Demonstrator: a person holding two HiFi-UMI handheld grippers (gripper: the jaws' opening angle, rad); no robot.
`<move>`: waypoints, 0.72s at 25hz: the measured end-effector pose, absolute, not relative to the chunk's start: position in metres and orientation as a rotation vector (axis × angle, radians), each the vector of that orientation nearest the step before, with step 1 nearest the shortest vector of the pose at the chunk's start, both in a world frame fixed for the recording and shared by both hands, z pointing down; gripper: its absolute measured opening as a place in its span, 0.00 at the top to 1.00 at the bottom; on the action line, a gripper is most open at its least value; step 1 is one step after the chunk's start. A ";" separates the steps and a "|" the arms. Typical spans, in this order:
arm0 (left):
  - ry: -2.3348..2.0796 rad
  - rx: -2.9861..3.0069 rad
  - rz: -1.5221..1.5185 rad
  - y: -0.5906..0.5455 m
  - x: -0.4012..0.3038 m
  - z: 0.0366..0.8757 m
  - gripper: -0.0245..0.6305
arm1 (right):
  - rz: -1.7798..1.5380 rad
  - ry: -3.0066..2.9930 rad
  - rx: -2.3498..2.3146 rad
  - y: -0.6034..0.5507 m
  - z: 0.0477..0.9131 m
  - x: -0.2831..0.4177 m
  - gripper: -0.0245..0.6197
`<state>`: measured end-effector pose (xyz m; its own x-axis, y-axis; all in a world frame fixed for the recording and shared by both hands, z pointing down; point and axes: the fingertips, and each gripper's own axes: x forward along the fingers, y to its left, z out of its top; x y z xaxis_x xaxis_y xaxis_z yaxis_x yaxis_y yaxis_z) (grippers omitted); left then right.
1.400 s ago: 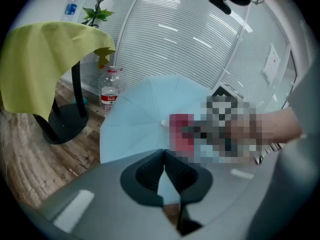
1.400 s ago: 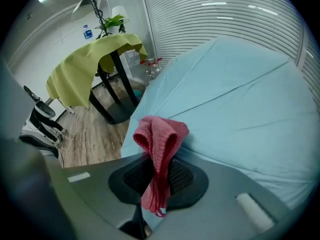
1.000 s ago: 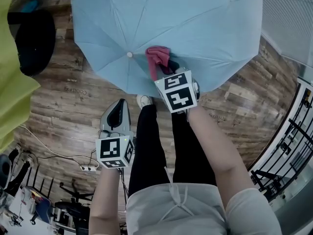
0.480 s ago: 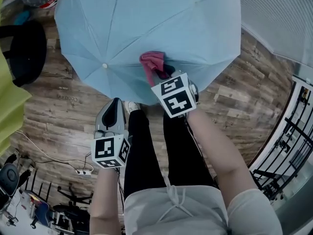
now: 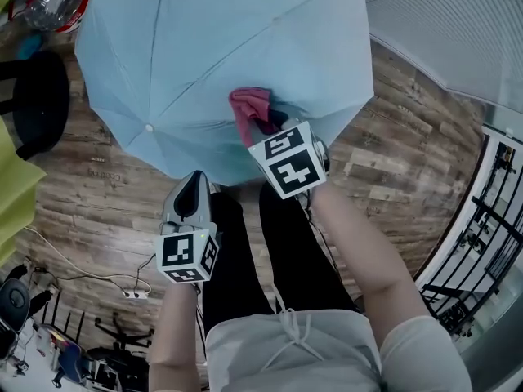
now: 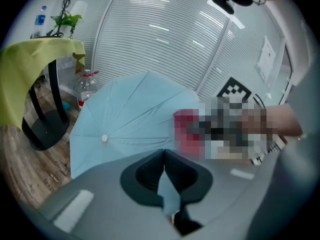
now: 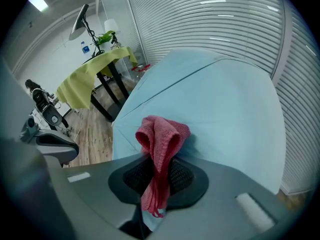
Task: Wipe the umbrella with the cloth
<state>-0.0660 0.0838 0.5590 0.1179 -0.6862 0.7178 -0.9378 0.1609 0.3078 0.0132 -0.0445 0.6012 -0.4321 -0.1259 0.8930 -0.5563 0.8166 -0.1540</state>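
Note:
An open light-blue umbrella [image 5: 221,47] lies canopy-up on the wood floor, with its white top cap [image 5: 149,126] to the left. A pink cloth [image 5: 249,109] rests on the canopy near its front edge, and my right gripper [image 5: 268,127] is shut on it. In the right gripper view the cloth [image 7: 162,134] hangs folded between the pads, pressed onto the umbrella [image 7: 225,99]. My left gripper [image 5: 194,184] sits at the canopy's near rim. In the left gripper view its jaws [image 6: 164,154] are closed with a strip of blue fabric between them.
The person's black-clad legs [image 5: 237,251] stand just under the umbrella's rim. A black chair base [image 5: 37,96] and a yellow-green table cover [image 5: 12,186] are at the left. A power strip with cables [image 5: 131,294] lies on the floor. White slatted blinds [image 5: 458,31] and a black railing [image 5: 490,219] are at the right.
The cloth in the right gripper now sits farther to the right of the umbrella's top cap than before. The left gripper has stayed at the rim.

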 end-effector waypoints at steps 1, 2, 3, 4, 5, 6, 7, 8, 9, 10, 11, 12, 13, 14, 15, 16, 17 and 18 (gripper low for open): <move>-1.628 1.590 0.394 0.080 -0.062 0.559 0.95 | 0.535 -1.984 0.504 -0.049 0.600 0.018 0.87; -1.625 1.592 0.396 0.075 -0.057 0.560 0.95 | 0.538 -1.985 0.502 -0.053 0.598 0.024 0.87; -1.623 1.595 0.400 0.070 -0.052 0.561 0.95 | 0.541 -1.985 0.501 -0.058 0.597 0.030 0.87; -1.620 1.599 0.404 0.064 -0.047 0.561 0.95 | 0.542 -1.986 0.501 -0.063 0.596 0.036 0.86; -1.618 1.602 0.406 0.058 -0.042 0.561 0.95 | 0.540 -1.985 0.503 -0.068 0.594 0.043 0.86; -1.616 1.606 0.406 0.053 -0.038 0.560 0.95 | 0.534 -1.984 0.505 -0.074 0.592 0.049 0.86; -1.614 1.610 0.404 0.048 -0.033 0.558 0.95 | 0.524 -1.982 0.506 -0.079 0.590 0.055 0.86; -1.612 1.615 0.401 0.043 -0.028 0.556 0.95 | 0.513 -1.980 0.508 -0.083 0.588 0.061 0.86; -1.609 1.621 0.400 0.039 -0.024 0.553 0.95 | 0.506 -1.977 0.511 -0.088 0.585 0.066 0.86; -1.605 1.628 0.402 0.035 -0.020 0.550 0.95 | 0.504 -1.974 0.514 -0.092 0.583 0.072 0.86; -1.600 1.635 0.407 0.031 -0.016 0.548 0.95 | 0.507 -1.972 0.515 -0.096 0.581 0.077 0.86; -1.595 1.644 0.412 0.026 -0.011 0.546 0.95 | 0.514 -1.970 0.515 -0.100 0.579 0.083 0.86; -1.589 1.654 0.418 0.021 -0.005 0.544 0.95 | 0.522 -1.965 0.514 -0.104 0.578 0.088 0.86; -1.582 1.665 0.422 0.015 0.001 0.542 0.95 | 0.528 -1.957 0.513 -0.107 0.578 0.095 0.86; -1.574 1.676 0.424 0.010 0.008 0.541 0.95 | 0.532 -1.946 0.511 -0.111 0.578 0.101 0.86; -1.566 1.685 0.425 0.005 0.015 0.540 0.95 | 0.533 -1.937 0.508 -0.114 0.578 0.107 0.86; -1.557 1.692 0.426 0.002 0.022 0.541 0.95 | 0.533 -1.931 0.505 -0.117 0.578 0.112 0.86; -1.547 1.698 0.428 -0.002 0.029 0.541 0.95 | 0.533 -1.929 0.501 -0.120 0.578 0.116 0.86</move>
